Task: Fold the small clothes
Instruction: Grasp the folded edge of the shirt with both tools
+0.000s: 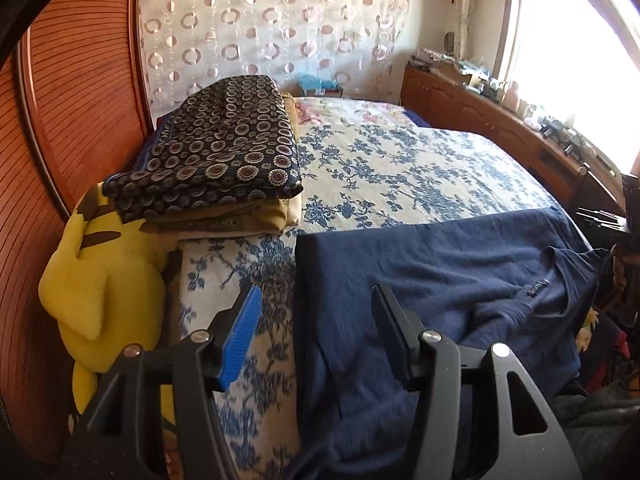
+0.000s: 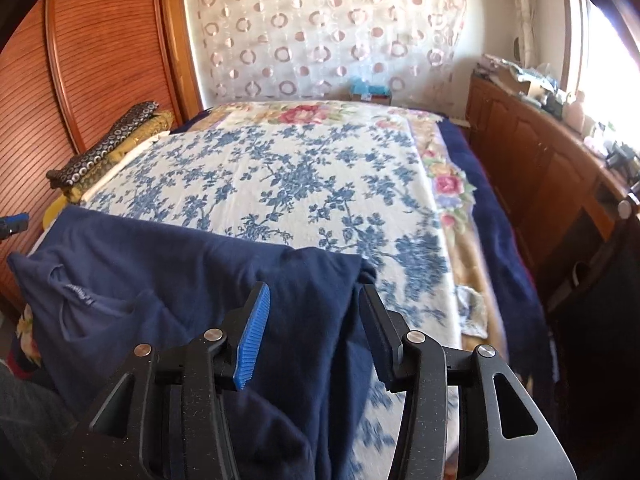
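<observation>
A navy blue T-shirt (image 1: pixel 432 276) lies on the near end of the bed, its sides folded inward, its collar and label toward the bed's edge. It also shows in the right wrist view (image 2: pixel 168 280). My left gripper (image 1: pixel 316 300) is open, hovering over the shirt's left folded edge, holding nothing. My right gripper (image 2: pixel 314 300) is open above the shirt's right folded edge, empty. The blue pad of the left gripper (image 2: pixel 14 222) peeks in at the left edge of the right wrist view.
The bed has a blue-floral white cover (image 2: pixel 280 172). A stack of folded cloths (image 1: pixel 224 152) and a yellow plush toy (image 1: pixel 100 280) sit at the bed's left by a wooden wardrobe (image 1: pixel 80 100). A cluttered wooden cabinet (image 2: pixel 540 152) runs along the right under the window.
</observation>
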`<state>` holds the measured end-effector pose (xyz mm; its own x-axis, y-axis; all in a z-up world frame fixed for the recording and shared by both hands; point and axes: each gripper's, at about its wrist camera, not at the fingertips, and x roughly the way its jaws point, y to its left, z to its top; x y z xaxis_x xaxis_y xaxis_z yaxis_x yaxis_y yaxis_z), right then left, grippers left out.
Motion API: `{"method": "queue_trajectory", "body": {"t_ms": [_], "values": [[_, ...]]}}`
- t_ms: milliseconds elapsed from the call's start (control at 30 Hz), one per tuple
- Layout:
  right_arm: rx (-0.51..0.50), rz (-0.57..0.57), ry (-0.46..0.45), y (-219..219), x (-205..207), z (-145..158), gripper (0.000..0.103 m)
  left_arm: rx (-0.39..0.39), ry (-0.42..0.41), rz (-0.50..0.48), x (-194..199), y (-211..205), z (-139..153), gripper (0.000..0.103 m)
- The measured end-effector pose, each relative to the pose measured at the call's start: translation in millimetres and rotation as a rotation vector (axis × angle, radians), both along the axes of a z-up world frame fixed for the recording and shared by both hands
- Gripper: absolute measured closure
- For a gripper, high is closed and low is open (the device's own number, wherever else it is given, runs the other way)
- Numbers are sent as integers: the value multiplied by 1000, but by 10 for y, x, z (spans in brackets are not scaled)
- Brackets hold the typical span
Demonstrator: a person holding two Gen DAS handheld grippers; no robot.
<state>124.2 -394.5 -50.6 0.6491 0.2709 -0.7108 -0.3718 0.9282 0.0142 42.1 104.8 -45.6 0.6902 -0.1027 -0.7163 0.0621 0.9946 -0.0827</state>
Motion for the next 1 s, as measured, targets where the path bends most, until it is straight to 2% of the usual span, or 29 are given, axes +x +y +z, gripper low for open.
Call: {"method": "queue_trajectory", "body": {"t_ms": [67,300,500,1000], "values": [[-21,7,14,46,100,-86,41,5,-1,-5,77,-19,7,47],[-15,-38,56,-44,306,-196,40,36,35,-30,324,-111,-31,47],[-24,-61,87,-112,377,-267,40,-2,117,5,555,-9,-212,47],[-28,-46,90,-57,367,-301,39,-16,167,12,560,9,-438,47]]}}
